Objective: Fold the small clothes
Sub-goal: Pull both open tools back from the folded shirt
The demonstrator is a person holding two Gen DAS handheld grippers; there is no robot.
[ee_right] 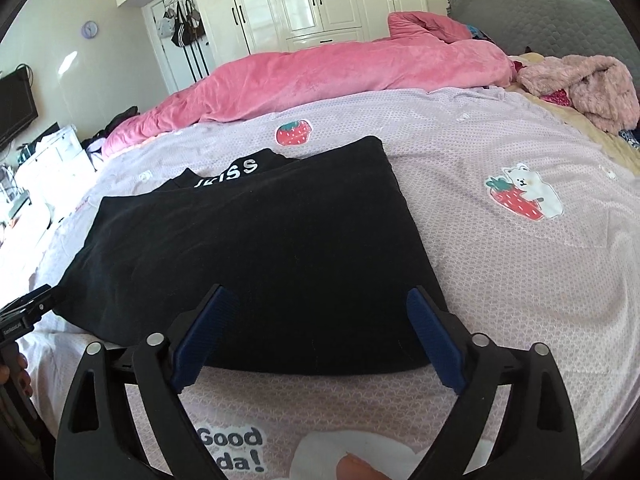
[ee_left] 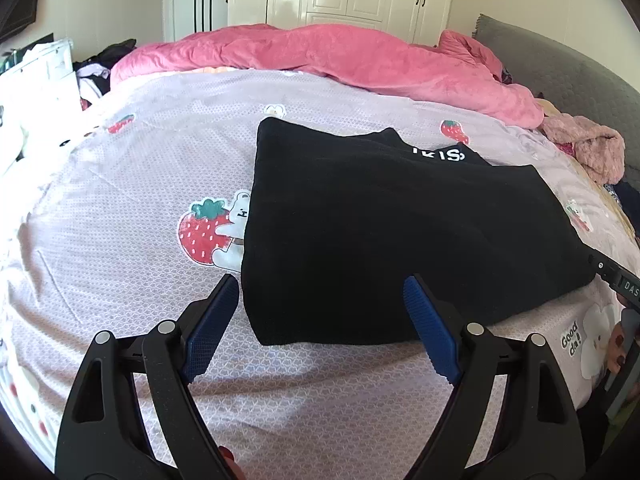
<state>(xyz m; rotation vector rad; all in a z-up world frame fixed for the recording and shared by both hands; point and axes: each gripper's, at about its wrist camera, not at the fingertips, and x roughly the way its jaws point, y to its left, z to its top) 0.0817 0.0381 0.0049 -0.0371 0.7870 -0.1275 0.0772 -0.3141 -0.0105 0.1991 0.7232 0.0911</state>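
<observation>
Folding was partly done: the black top (ee_left: 384, 236) lay doubled over in the middle of the frame on the bed sheet (ee_left: 120, 168). My left tongs (ee_left: 320, 308) and right tongs (ee_right: 320, 316) were wide open, holding nothing. I think another fold was left.

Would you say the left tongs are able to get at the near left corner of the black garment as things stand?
Probably yes. The left tongs are open just short of the black garment, its near left corner lying between the fingers, and only bare strawberry-print bedsheet lies around it, so nothing blocks the way.
</observation>
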